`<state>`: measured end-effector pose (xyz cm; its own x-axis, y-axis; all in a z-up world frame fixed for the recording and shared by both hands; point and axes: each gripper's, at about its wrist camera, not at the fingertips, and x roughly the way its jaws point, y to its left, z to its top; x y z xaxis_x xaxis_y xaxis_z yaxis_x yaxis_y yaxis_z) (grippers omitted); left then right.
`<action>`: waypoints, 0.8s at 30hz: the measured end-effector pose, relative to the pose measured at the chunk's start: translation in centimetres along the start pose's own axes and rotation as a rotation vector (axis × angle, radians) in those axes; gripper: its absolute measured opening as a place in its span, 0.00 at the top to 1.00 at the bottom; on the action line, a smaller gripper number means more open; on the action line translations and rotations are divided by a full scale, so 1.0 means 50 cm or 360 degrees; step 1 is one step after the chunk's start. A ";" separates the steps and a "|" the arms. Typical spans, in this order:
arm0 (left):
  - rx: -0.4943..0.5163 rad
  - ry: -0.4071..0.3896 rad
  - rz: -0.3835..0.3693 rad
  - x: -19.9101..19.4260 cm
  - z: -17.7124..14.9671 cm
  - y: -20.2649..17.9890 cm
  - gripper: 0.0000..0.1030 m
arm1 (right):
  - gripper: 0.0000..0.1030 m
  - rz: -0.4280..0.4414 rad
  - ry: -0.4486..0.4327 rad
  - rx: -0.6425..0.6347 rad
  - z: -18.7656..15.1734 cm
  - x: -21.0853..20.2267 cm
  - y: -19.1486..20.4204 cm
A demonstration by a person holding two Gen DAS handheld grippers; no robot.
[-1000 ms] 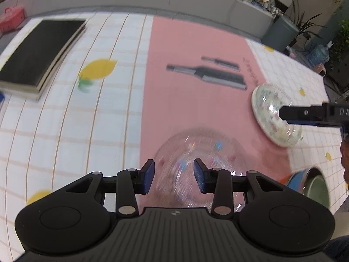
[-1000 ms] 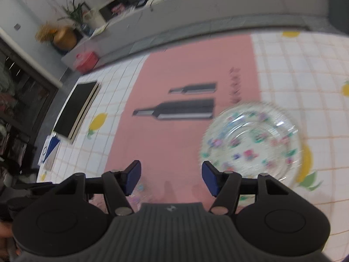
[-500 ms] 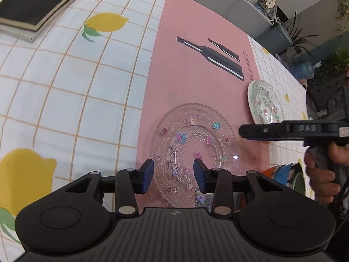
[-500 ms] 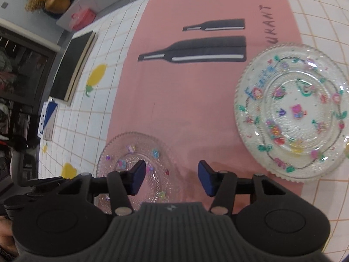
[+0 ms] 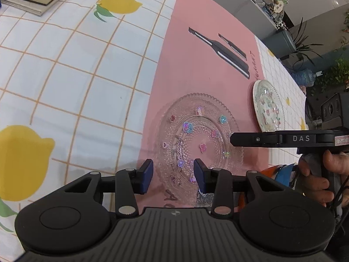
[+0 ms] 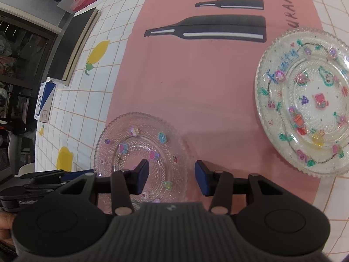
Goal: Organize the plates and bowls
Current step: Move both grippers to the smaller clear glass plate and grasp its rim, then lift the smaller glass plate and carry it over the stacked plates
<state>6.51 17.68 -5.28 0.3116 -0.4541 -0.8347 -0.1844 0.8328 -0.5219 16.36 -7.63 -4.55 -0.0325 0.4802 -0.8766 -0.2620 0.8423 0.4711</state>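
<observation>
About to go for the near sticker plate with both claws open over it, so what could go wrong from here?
1. The clear plate lies flat on the pink mat; a claw pad may slide off its thin scalloped rim, or push it.
2. The left claw and right claw both hover over this plate and could collide.
3. A bowl sits close beside it and might be knocked.
</observation>
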 end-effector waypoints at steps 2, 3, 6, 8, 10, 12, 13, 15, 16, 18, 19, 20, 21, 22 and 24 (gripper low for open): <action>0.0016 0.0008 0.0012 0.007 -0.004 -0.007 0.55 | 0.54 0.0005 0.0009 -0.0006 -0.001 0.001 0.002; 0.0018 0.0016 0.0008 0.011 -0.006 -0.009 0.55 | 0.55 0.0008 0.0011 -0.0007 -0.001 0.002 0.003; 0.0018 0.0013 0.0000 0.013 -0.009 -0.011 0.51 | 0.55 -0.0002 0.0013 -0.0026 -0.003 0.005 0.007; 0.0008 0.0009 -0.0008 0.013 -0.008 -0.010 0.50 | 0.55 0.0007 0.0017 -0.0031 -0.004 0.007 0.008; -0.0007 0.0002 -0.0025 0.012 -0.009 -0.008 0.50 | 0.58 0.0022 0.0027 -0.0031 -0.005 0.010 0.008; -0.0037 -0.0026 -0.0031 0.010 -0.009 -0.004 0.51 | 0.60 0.0015 0.0012 -0.0033 -0.007 0.009 0.008; -0.0051 -0.0042 -0.0031 0.009 -0.009 -0.003 0.51 | 0.64 0.0006 -0.0001 -0.0031 -0.007 0.007 0.007; -0.0056 -0.0071 -0.0010 0.006 -0.007 -0.003 0.52 | 0.75 -0.0003 -0.0030 -0.0018 -0.008 0.004 0.003; -0.0050 -0.0089 0.0004 0.002 -0.007 -0.004 0.52 | 0.82 0.0004 -0.0045 -0.0006 -0.008 0.002 0.000; -0.0038 -0.0133 0.0019 -0.006 -0.006 -0.006 0.61 | 0.85 0.0017 -0.0075 0.0012 -0.006 -0.005 -0.007; -0.0034 -0.0149 0.0021 -0.009 -0.005 -0.007 0.66 | 0.85 0.0011 -0.0092 0.0016 -0.006 -0.008 -0.009; -0.0028 -0.0161 0.0023 -0.011 -0.004 -0.008 0.72 | 0.86 0.0007 -0.0111 0.0020 -0.005 -0.011 -0.012; -0.0011 -0.0178 0.0029 -0.014 -0.005 -0.010 0.76 | 0.87 0.0009 -0.0126 0.0031 -0.004 -0.015 -0.017; 0.0010 -0.0194 0.0037 -0.016 -0.005 -0.015 0.78 | 0.89 0.0015 -0.0137 0.0044 -0.003 -0.017 -0.022; 0.0035 -0.0221 0.0047 -0.019 -0.004 -0.024 0.83 | 0.91 0.0029 -0.0162 0.0065 -0.001 -0.024 -0.031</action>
<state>6.26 17.06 -3.92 0.4326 -0.3824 -0.8165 -0.1753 0.8526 -0.4922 16.78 -9.54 -4.24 0.0619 0.5162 -0.8542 -0.2226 0.8414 0.4924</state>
